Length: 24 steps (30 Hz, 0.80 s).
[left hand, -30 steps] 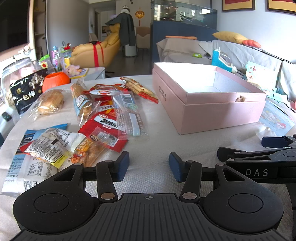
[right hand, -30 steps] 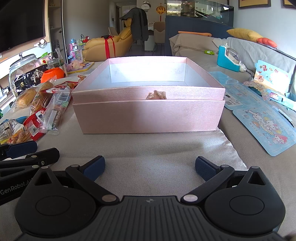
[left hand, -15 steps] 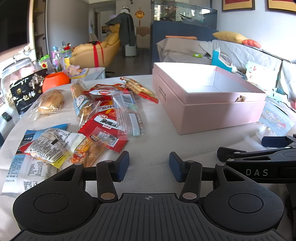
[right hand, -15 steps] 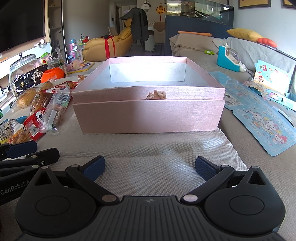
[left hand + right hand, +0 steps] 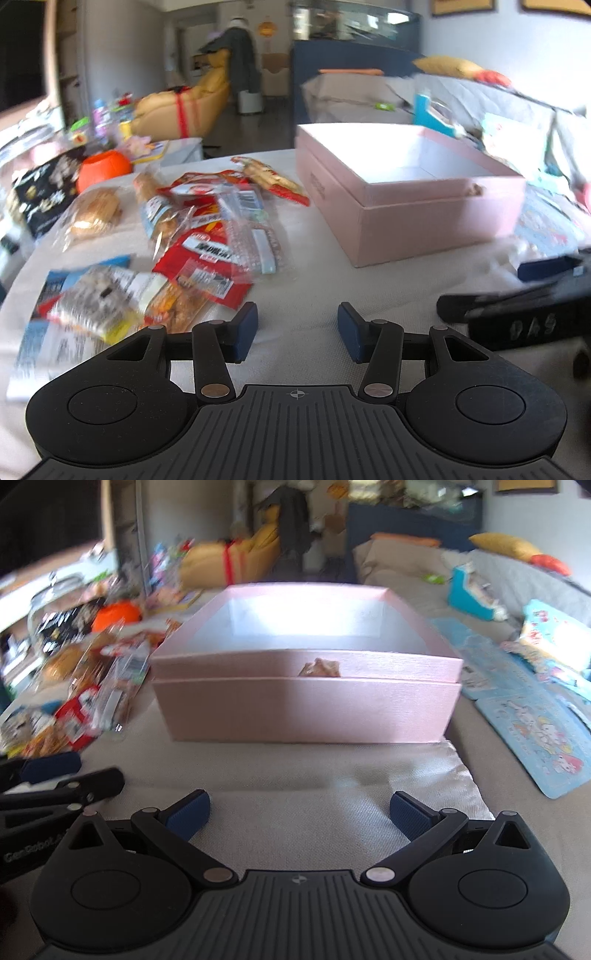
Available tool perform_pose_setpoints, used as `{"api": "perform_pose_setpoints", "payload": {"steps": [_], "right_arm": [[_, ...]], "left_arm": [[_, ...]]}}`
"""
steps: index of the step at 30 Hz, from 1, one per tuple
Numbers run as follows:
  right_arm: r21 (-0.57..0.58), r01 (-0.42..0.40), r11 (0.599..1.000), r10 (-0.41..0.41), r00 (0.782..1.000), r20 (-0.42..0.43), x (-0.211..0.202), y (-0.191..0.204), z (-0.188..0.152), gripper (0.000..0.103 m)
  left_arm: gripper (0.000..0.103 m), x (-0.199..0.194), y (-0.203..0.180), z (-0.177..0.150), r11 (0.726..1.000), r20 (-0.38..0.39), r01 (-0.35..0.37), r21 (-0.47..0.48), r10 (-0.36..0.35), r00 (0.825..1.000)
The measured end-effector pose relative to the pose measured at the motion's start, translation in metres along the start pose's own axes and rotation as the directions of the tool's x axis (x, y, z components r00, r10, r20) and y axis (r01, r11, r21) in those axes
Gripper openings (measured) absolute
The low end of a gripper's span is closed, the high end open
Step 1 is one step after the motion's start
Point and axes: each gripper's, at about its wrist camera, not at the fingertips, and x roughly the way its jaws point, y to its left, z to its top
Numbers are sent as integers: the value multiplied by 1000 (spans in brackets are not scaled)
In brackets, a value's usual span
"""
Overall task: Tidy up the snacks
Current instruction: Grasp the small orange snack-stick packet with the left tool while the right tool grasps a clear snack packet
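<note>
An open pink box [image 5: 436,218] sits on the cloth-covered table, empty inside; it also fills the middle of the right wrist view [image 5: 306,709]. A heap of wrapped snacks [image 5: 207,236] lies to its left, with red packets, clear-wrapped buns and a blue pack; it shows at the left of the right wrist view [image 5: 88,701]. My left gripper [image 5: 297,328] is open and empty, low over the cloth in front of the snacks. My right gripper [image 5: 299,814] is open wide and empty, in front of the box. Each gripper shows at the edge of the other's view.
An orange bowl [image 5: 101,170] and a glass jar [image 5: 48,609] stand at the far left. Blue cartoon cards [image 5: 532,727] lie right of the box. A blue stand [image 5: 471,594] sits behind them. Sofas and chairs are in the background.
Both views are now blurred by motion. Both grippers have risen and tipped slightly forward, the right one nearer the box. The jaws keep the same opening.
</note>
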Motion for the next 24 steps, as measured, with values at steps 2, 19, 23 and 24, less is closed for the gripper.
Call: {"api": "perform_pose_setpoints", "payload": {"steps": [2, 19, 23, 24], "right_arm": [[19, -15, 1000, 16, 999, -41, 0, -3, 4, 103], [-67, -220, 973, 218, 975, -40, 13, 42, 59, 102], [-63, -270, 961, 267, 963, -45, 36, 71, 84, 97], [-59, -285, 957, 282, 958, -54, 43, 78, 90, 94]], "left_arm": [[54, 2, 10, 8, 999, -42, 47, 1, -47, 998], [52, -59, 165, 10, 929, 0, 23, -370, -25, 1000], [52, -55, 168, 2, 926, -31, 61, -373, -78, 996], [52, -54, 164, 2, 929, -37, 80, -362, -100, 994]]}}
